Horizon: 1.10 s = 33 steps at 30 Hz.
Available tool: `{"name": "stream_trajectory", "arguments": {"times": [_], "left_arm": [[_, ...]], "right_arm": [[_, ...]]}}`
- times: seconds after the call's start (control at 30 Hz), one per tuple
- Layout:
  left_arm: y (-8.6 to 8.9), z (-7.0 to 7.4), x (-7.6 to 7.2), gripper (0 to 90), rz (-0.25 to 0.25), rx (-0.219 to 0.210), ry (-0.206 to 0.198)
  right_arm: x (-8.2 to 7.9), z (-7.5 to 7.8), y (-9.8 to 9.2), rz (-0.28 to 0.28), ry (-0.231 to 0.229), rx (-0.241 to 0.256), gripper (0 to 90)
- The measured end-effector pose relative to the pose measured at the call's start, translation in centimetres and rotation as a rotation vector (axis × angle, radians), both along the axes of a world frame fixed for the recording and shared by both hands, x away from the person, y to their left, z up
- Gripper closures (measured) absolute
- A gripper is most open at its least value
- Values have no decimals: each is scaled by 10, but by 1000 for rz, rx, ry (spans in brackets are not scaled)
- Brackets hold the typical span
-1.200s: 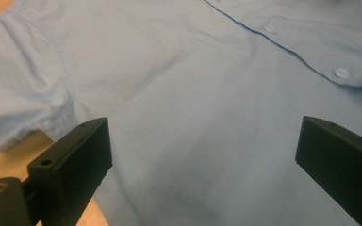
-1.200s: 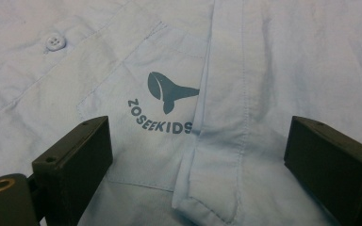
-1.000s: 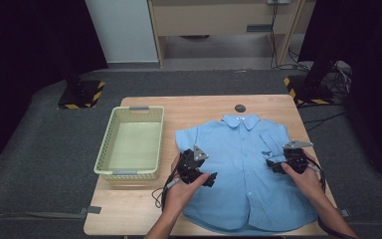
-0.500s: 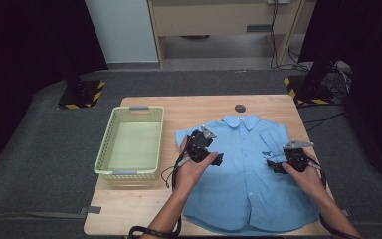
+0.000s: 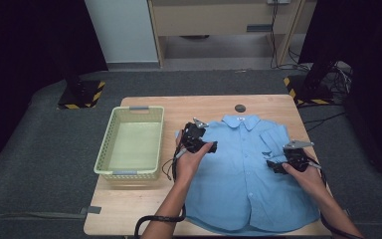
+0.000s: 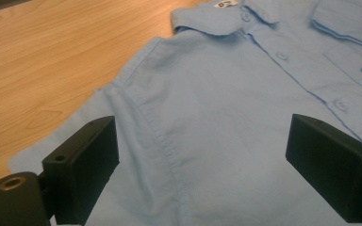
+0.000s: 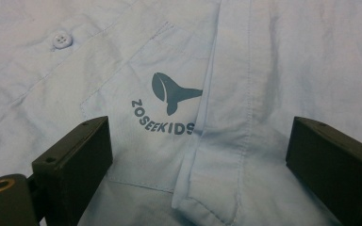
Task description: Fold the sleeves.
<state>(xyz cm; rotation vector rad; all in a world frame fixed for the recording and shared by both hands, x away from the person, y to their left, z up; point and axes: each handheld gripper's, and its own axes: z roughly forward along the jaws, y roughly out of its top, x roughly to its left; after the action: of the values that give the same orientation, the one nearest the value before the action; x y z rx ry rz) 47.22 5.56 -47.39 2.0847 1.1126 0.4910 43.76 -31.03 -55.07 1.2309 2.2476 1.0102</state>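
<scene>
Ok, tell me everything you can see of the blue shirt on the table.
The shirt is a light blue, short-sleeved, woven-looking button-up lying flat and front-up on the wooden table, collar away from the person and buttoned down the middle. Its chest pocket carries a dark whale print above the word ZOSEEKIDS. The sleeve on the right gripper's side is folded in over the pocket's edge. The left gripper hangs open over the other shoulder seam, the right gripper open over the pocket and folded sleeve; whether either touches the cloth is unclear.

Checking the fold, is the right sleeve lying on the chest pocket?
Touching. The right gripper view shows the sleeve edge folded over the pocket, covering the logo's end.
</scene>
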Motion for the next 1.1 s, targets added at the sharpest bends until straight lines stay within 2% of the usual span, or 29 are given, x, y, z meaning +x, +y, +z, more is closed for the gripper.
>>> {"name": "stream_trajectory", "arguments": {"times": [0.23,0.37,0.47,0.7,0.9,1.1], "left_arm": [[9,-3,7,103,38,2,-10],[10,-8,9,131,51,38,-18],[14,-11,11,166,93,42,-20],[19,-22,18,228,151,69,-21],[25,-30,26,293,208,93,-41],[32,-40,32,329,265,87,-17]], "right_arm": [[0,0,-1,-2,-1,2,78],[2,0,-3,1,-1,4,78],[3,0,-6,1,1,4,78],[3,0,-9,12,-1,2,78],[3,0,-10,25,-2,2,81],[2,0,-11,26,-3,0,83]]}}
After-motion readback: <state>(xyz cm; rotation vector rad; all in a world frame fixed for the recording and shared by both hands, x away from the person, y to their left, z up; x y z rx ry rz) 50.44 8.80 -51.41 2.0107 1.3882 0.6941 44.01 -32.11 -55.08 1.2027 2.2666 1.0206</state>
